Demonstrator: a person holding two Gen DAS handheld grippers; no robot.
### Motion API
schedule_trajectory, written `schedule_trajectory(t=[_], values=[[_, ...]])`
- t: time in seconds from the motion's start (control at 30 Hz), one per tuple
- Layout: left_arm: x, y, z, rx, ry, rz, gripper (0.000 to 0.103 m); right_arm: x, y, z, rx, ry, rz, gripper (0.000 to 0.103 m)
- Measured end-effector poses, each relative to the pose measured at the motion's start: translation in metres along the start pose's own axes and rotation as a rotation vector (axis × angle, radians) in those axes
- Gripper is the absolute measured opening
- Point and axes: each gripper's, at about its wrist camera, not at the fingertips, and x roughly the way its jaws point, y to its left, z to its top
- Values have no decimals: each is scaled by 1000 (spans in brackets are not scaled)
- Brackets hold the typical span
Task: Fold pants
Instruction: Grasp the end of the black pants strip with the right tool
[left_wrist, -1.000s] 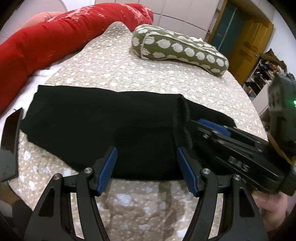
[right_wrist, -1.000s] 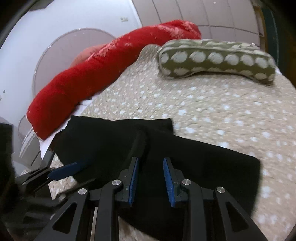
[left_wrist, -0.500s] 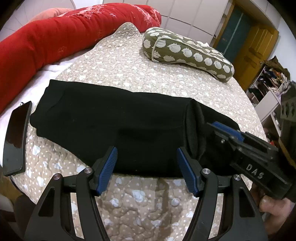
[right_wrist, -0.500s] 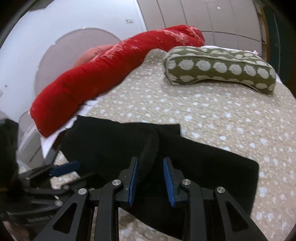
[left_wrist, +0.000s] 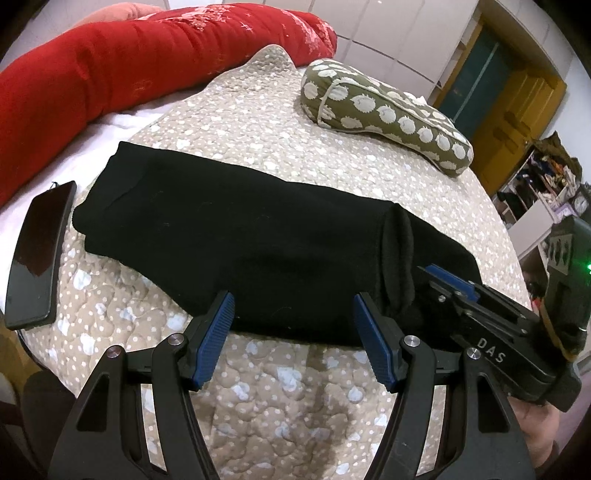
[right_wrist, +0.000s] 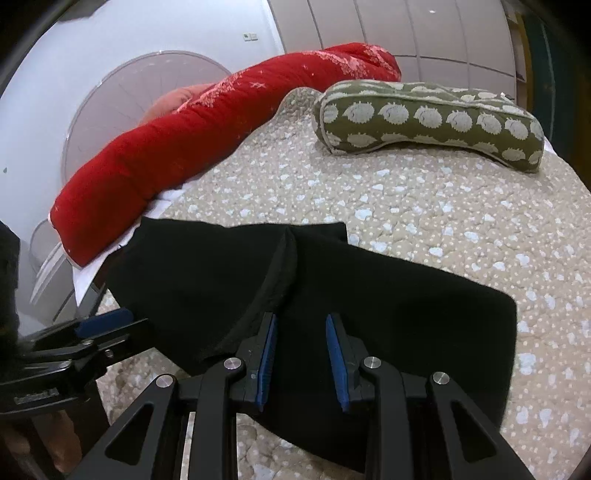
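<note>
The black knit pants (left_wrist: 236, 236) lie as a long folded band across the beige spotted quilt (left_wrist: 258, 122), straight ahead of my left gripper (left_wrist: 291, 325), whose blue pads stand wide apart with nothing between them, the near hem just past their tips. My right gripper (right_wrist: 301, 350) sits over the other end of the band; its pads are at a medium gap with black cloth lying under them, not pinched as far as I can see. A raised ridge of doubled fabric (right_wrist: 286, 266) runs away from my right fingers, just left of centre. I judge the step in hand is taking hold for the next fold, so I should lower both pairs of fingers onto the near edge, catch every layer at once, and lift evenly so the band carries over square. The dark phone (left_wrist: 37, 258) lies far left of my left fingers; the red bolster (left_wrist: 129, 66) and the olive hedgehog-print pillow (left_wrist: 384, 114) lie well beyond, clear of the work.
</note>
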Motion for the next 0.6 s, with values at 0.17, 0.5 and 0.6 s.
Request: schedule_trajectory(t=[0.17, 0.5, 0.6], values=[[1, 2, -2, -11, 7, -8, 68, 4, 2, 3, -3, 6, -10, 26], [-1, 26, -4, -102, 8, -13, 68, 7, 8, 7, -28, 13, -24, 26], [-5, 34, -3, -137, -2, -32, 68, 4, 11, 9, -36, 3, -19, 26]])
